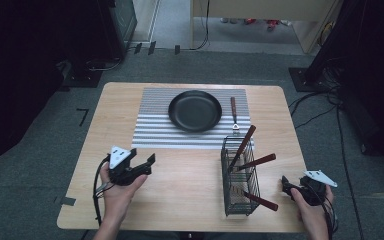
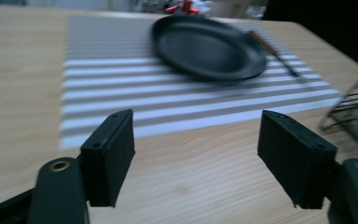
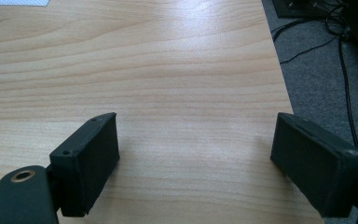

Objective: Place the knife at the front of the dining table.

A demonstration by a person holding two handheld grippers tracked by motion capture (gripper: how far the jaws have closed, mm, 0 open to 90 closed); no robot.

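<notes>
High view: both grippers — left gripper (image 1: 145, 164), right gripper (image 1: 286, 186) — hover spread and empty over the table (image 1: 190, 200). Nothing is begun, I judge — next likely a reach toward the wire basket (image 1: 239, 192) of utensils.

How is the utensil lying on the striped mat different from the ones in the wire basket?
The utensil on the striped mat lies flat on the mat, right of the black pan, its metal end toward the person. The utensils in the wire basket lean tilted, their handles poking out over the basket rim and through its side. The mat one is alone; the basket holds three. All share reddish-brown handles.
</notes>
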